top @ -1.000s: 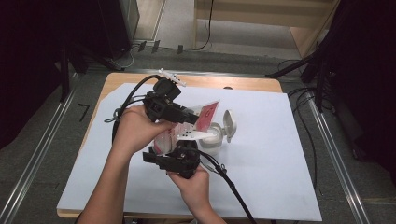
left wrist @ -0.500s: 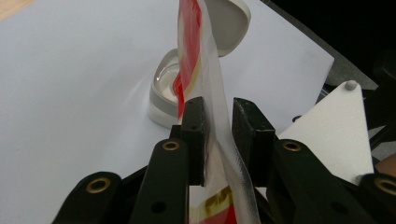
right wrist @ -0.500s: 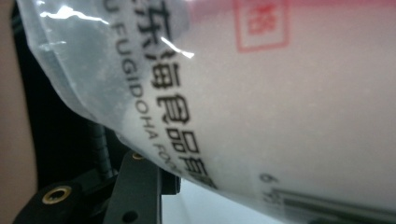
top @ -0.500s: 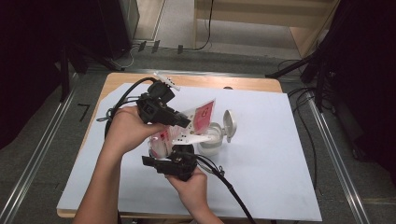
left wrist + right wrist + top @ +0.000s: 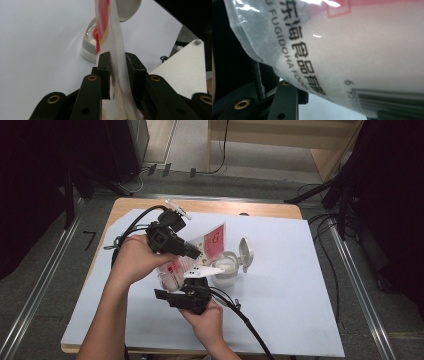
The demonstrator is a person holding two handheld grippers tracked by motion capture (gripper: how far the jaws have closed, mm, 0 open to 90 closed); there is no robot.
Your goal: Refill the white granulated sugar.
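Now I hold one plastic bag (image 5: 192, 262) of white powder with both of my tools, above the white sheet on the desk (image 5: 300, 320). My left gripper (image 5: 117, 68) has been closing its jaws and now pinches the thin upper edge of the bag, which stands up between the pads. My right gripper (image 5: 196, 281) supports the bag from below; its jaws are partly apart, and whether they press the bag I cannot tell. The long axis of the bag runs from my right hand up toward the open jar (image 5: 226, 269), which stands just beside, on the far right side of the jaws. Its red corner already hangs near the jar mouth, so I think the next tilt must go that way.
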